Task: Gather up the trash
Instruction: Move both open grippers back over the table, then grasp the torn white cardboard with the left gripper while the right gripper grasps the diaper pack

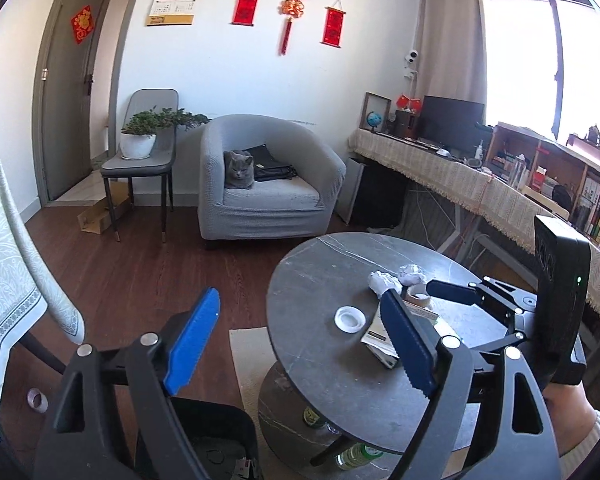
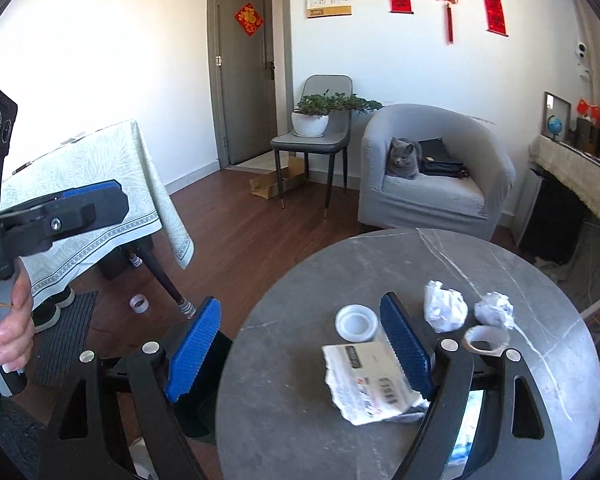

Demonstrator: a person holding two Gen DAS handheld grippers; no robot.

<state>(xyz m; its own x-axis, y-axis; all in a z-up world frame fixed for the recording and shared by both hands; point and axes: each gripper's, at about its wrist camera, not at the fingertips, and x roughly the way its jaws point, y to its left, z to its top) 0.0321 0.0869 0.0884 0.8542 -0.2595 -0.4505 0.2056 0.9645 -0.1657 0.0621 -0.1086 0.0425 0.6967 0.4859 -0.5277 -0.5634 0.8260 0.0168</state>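
Your left gripper (image 1: 300, 340) and right gripper (image 2: 300, 346) share black frames, ribbed blue pads and silver pivot screws; your sleeve (image 1: 588, 444) is cream knit.

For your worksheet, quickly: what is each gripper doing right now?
Left gripper: open, holding nothing.
Right gripper: open, holding nothing.
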